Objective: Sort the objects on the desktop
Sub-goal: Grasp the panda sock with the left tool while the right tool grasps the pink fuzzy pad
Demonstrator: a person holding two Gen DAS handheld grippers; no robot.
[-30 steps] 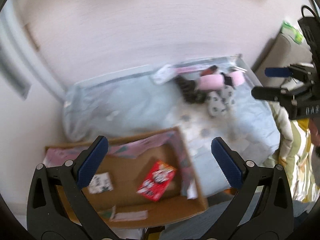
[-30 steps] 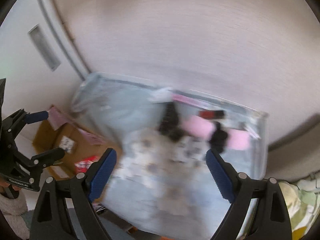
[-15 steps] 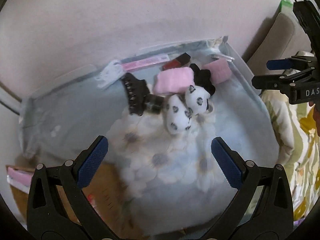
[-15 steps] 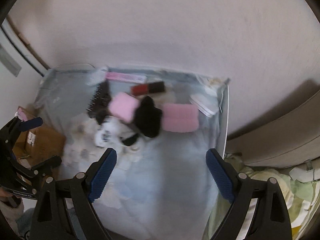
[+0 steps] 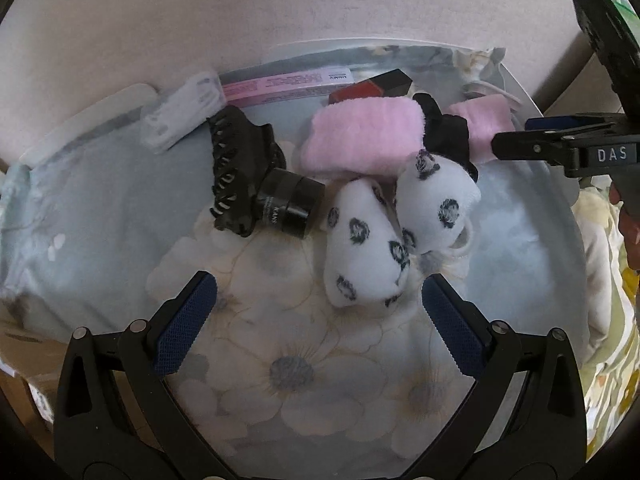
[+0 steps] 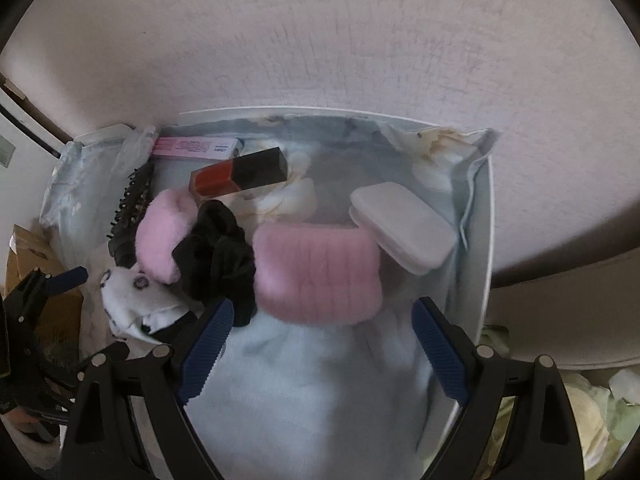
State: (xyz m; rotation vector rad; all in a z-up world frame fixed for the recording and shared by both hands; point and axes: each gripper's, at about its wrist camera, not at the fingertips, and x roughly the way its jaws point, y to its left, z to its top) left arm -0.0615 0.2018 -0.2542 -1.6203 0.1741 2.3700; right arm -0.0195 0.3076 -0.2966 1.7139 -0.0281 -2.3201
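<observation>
Left gripper (image 5: 318, 312) jaws wide apart, empty, above floral cloth (image 5: 288, 372). Right gripper (image 6: 320, 344) likewise spread, nothing between. Landmark: black ruffled scrunchie (image 6: 218, 252). Fuzzy ribbed pink pad (image 6: 318, 270) touching its right; smooth white rounded case (image 6: 402, 226) beyond. Glossy red-and-black rectangular bottle (image 6: 240, 176) behind it. Spotted white plush pair (image 5: 372, 240) in front; toothed black claw clip (image 5: 236, 168) left, beside a black cylindrical jar (image 5: 290, 208).
</observation>
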